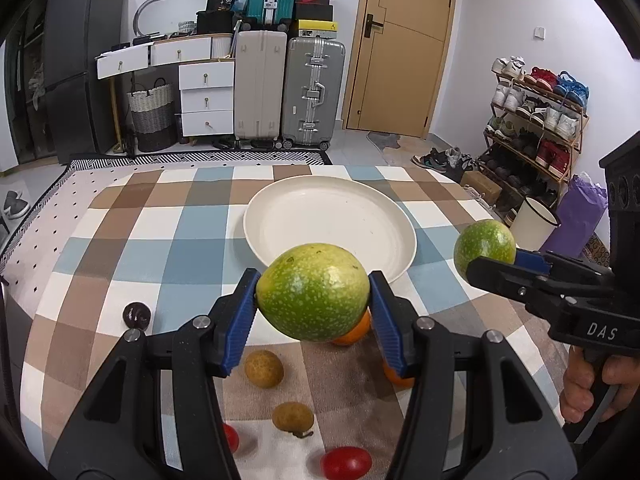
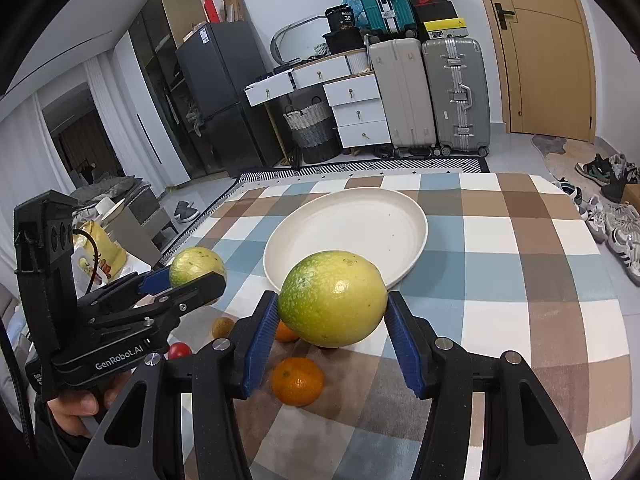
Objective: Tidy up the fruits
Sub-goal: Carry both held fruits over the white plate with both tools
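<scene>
Left gripper (image 1: 312,304) clamped on a speckled green fruit (image 1: 313,292), blue pads (image 1: 242,316) pressed to both its sides, held in the air just short of the white plate's (image 1: 280,204) near rim. Right gripper (image 2: 332,320) likewise pinched on a yellow-green fruit (image 2: 332,299), raised over the checked tablecloth (image 2: 520,272) before the same plate. Below on the cloth: two oranges (image 2: 297,381), two brown longans (image 1: 264,369), red tomatoes (image 1: 346,462), and, off to the left, a dark round fruit (image 1: 137,314).

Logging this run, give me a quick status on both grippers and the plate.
Left gripper shut on green fruit. Right gripper shut on second green fruit. Both held above the cloth, short of the white plate. Plate bare, approach unobstructed.
</scene>
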{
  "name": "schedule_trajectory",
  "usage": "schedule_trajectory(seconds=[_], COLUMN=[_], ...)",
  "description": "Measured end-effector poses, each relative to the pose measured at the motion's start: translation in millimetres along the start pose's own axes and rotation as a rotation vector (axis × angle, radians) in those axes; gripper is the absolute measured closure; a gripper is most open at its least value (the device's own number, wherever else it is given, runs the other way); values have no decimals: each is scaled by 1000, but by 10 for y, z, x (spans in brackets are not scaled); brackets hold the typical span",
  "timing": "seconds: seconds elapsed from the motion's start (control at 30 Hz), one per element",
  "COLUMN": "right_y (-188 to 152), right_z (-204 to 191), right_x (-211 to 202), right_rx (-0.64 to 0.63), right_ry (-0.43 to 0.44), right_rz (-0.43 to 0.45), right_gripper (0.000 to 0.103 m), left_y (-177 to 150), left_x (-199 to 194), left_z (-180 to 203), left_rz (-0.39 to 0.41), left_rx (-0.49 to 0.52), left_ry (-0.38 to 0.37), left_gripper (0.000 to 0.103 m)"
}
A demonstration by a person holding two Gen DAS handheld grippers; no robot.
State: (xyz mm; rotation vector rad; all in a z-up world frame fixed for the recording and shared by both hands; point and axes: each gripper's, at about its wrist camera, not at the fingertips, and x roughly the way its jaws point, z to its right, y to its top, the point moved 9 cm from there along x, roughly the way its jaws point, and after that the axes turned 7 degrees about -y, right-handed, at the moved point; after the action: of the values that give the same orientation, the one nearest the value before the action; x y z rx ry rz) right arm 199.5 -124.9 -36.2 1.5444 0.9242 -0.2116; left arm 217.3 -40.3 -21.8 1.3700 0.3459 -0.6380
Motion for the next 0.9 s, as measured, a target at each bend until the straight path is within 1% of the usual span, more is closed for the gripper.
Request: schedule_trajectory(seconds=[0.5,0.77,0.9], right_y=[166,237,309], right_z=[36,32,55], right_x=[303,532,634], right_rx=[47,23,11], right_ry=[-3,-3,-7], right_rz=[-28,-54,-63], right_gripper=[48,48,48], left_y=[103,125,145], left_x=[490,740,778], left_z=[-110,-186,-199], left_rz=[-35,-61,-61], left_rx=[-14,-11,-11], left_ry=[1,4,6], left_gripper=[51,51,51])
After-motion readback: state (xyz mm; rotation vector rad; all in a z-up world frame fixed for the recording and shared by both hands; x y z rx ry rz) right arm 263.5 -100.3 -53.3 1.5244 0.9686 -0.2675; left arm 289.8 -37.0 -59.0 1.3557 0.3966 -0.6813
